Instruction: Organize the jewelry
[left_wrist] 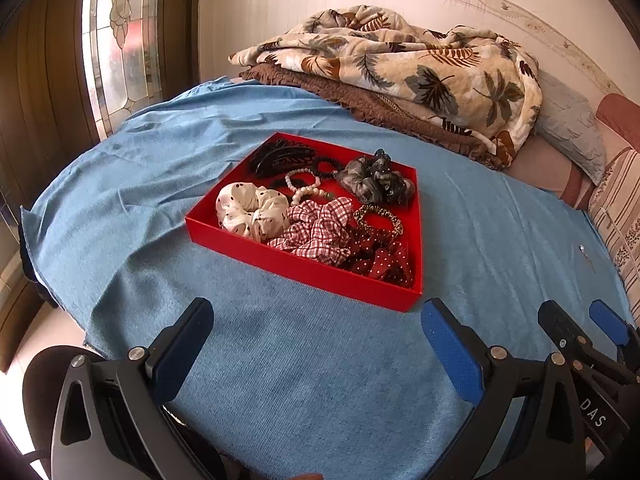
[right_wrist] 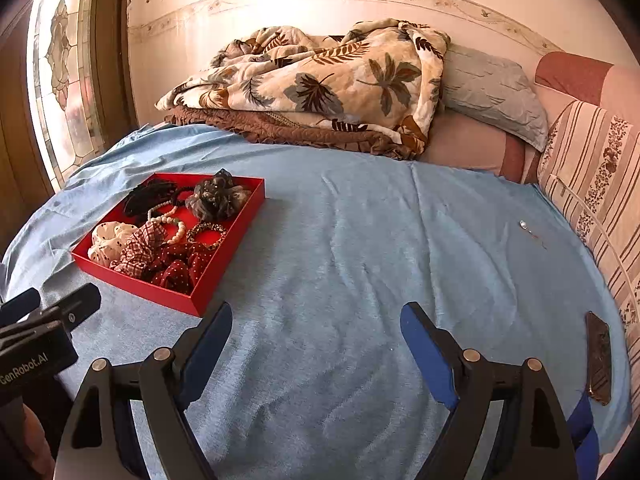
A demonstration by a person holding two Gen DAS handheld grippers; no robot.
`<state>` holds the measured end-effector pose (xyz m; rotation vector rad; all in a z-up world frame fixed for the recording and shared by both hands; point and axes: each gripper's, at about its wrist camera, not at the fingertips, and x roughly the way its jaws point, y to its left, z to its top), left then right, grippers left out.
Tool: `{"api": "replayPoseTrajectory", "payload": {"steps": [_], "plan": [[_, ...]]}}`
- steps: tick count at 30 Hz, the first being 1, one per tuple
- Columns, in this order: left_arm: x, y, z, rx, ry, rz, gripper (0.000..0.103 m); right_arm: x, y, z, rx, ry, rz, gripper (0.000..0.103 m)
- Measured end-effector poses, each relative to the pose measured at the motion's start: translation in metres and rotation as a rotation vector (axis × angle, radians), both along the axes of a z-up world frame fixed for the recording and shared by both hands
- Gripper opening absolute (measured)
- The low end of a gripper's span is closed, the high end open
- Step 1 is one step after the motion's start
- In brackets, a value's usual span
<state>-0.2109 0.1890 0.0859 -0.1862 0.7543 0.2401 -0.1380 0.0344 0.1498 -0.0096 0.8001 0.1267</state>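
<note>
A red tray lies on the blue bedspread. It holds several scrunchies, a pearl bracelet, a black hair claw and a leopard-print hair tie. A small silver earring lies alone on the spread at the right. My left gripper stands open just short of the tray's near wall, with nothing between its fingers. My right gripper is open over bare spread, to the right of the tray, holding nothing.
A folded leaf-print blanket and brown quilt lie at the far end of the bed. Pillows and a striped cushion line the right side. A dark phone lies at the right edge. A glass-panelled door stands at left.
</note>
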Motion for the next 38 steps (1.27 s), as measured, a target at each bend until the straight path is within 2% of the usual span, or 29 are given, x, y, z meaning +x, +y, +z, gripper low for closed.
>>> {"api": "replayPoseTrajectory", "payload": {"steps": [14,25,33,38], "plan": [[0.004,0.009,-0.012,-0.039,0.016,0.000,0.103,0.004,0.012,-0.002,-0.022,-0.001,0.015,0.090],[0.005,0.016,-0.016,-0.029,0.022,0.016,0.103,0.005,0.027,-0.004,-0.039,0.002,0.045,0.091],[0.009,0.011,-0.006,0.030,0.007,0.019,0.103,0.005,0.015,-0.007,0.000,0.018,0.037,0.091],[0.017,-0.011,0.009,0.072,-0.009,-0.028,0.103,0.008,-0.010,-0.012,0.055,0.040,0.004,0.091]]}}
